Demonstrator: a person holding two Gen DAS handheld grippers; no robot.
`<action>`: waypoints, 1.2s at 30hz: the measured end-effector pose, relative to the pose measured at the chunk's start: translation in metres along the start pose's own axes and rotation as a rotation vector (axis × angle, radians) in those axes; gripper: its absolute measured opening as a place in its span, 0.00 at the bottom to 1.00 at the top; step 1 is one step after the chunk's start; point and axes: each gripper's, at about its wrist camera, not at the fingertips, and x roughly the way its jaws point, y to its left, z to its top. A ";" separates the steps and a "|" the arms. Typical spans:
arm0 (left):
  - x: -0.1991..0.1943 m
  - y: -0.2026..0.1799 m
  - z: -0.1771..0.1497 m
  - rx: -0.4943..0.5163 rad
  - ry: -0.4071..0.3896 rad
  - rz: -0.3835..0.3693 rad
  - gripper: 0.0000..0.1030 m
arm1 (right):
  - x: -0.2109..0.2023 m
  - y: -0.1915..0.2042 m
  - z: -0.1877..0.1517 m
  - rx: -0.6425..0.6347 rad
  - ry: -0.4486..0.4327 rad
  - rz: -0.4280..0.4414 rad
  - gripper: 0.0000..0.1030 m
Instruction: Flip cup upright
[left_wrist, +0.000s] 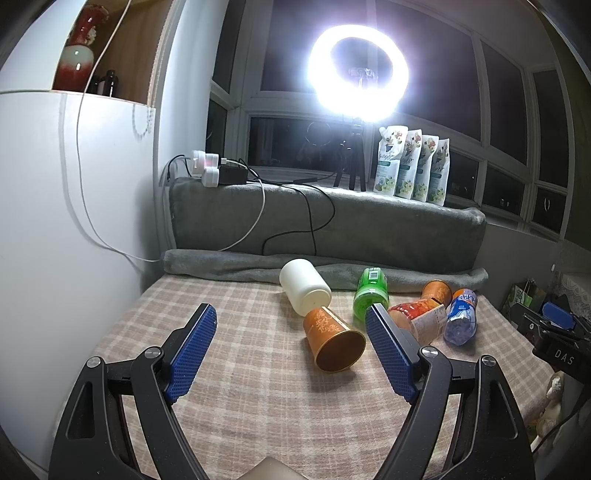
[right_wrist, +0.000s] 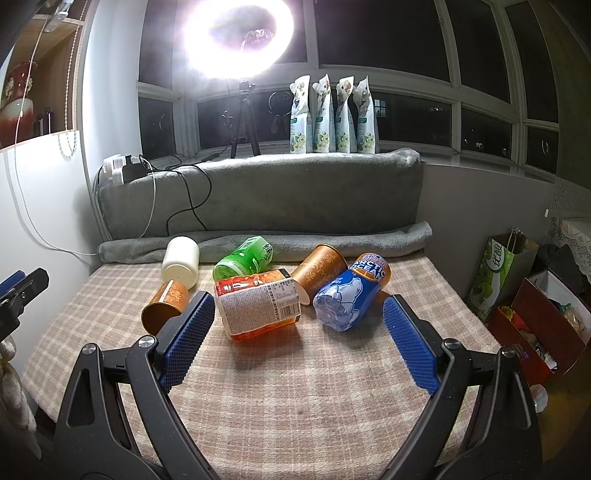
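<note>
Lying on its side on the checked cloth (left_wrist: 240, 387), the near cup (left_wrist: 332, 341) pointed its open mouth toward the left gripper (left_wrist: 291, 323), whose jaws were spread wide with nothing between them; the cup sat just inside the right pad. Its base touched a white jar (left_wrist: 303, 286), also tipped over. The right gripper (right_wrist: 299, 314) was likewise spread and empty, facing an orange bottle (right_wrist: 258, 308), a blue bottle (right_wrist: 351, 295), a green bottle (right_wrist: 243, 258) and a 2nd cup (right_wrist: 319, 269), all on their sides, close together. A ring light (left_wrist: 358, 72) glared behind.
</note>
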 end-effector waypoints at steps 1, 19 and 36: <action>0.000 0.000 0.000 0.000 0.000 0.001 0.81 | 0.000 0.000 0.000 0.000 0.000 0.000 0.92; 0.016 0.009 -0.012 -0.057 0.070 -0.005 0.80 | 0.021 0.007 -0.001 -0.022 0.054 0.035 0.92; 0.082 0.040 0.002 -0.182 0.308 -0.179 0.79 | 0.063 0.033 0.005 -0.015 0.145 0.131 0.92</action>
